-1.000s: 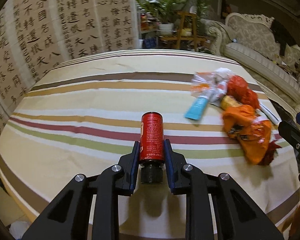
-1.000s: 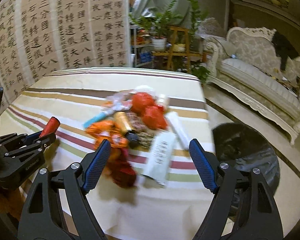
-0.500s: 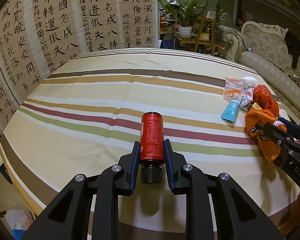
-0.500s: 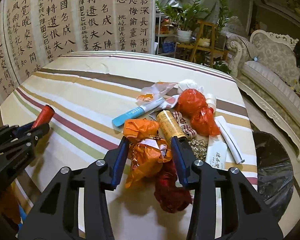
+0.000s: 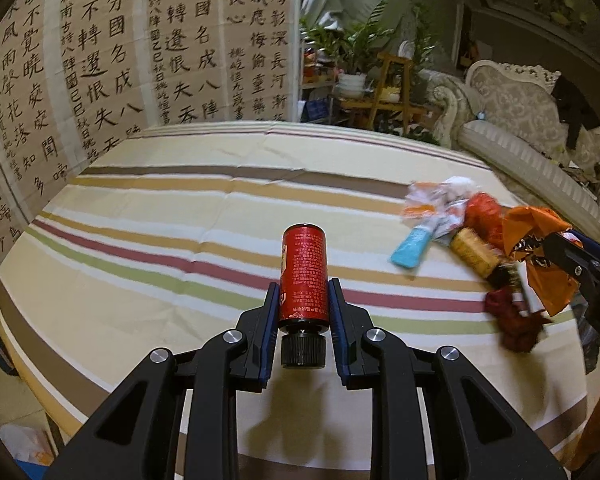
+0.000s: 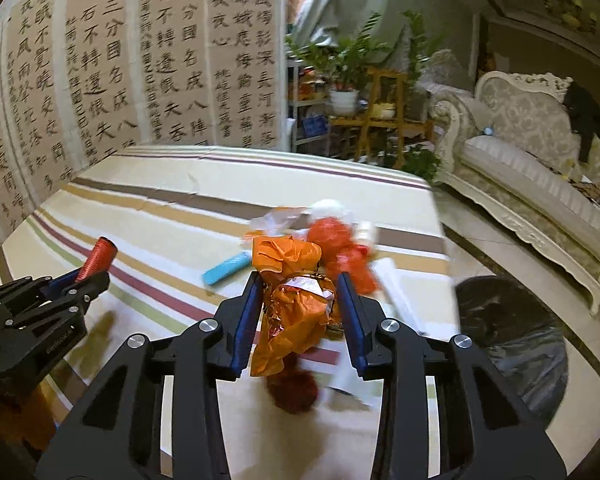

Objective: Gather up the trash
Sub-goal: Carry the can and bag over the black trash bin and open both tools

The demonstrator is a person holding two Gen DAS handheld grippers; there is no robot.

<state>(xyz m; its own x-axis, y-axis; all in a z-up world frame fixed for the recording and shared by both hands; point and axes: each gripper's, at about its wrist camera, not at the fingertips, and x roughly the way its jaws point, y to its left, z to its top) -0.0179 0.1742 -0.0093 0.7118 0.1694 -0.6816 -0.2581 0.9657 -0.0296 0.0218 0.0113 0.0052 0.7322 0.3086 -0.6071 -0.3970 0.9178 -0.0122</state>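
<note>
My left gripper (image 5: 303,304) is shut on a red bottle (image 5: 303,276) with a black cap, held above the striped tablecloth (image 5: 160,216). My right gripper (image 6: 300,304) is shut on a crumpled orange wrapper (image 6: 296,304) and holds it lifted above the trash pile. The pile holds a blue tube (image 6: 226,269), red-orange bags (image 6: 336,240), a dark red wad (image 6: 292,390) and white packets (image 6: 396,292). In the left wrist view the right gripper (image 5: 576,264) with the orange wrapper (image 5: 540,248) is at the far right, beside a gold can (image 5: 474,252).
A black-lined trash bin (image 6: 508,340) stands on the floor right of the table. A white sofa (image 6: 540,168) and plants on a wooden stand (image 6: 364,92) are behind. A calligraphy screen (image 5: 120,60) lines the far left side.
My right gripper went from wide open to shut on the orange wrapper and has lifted it off the pile. My left gripper kept its hold on the red bottle.
</note>
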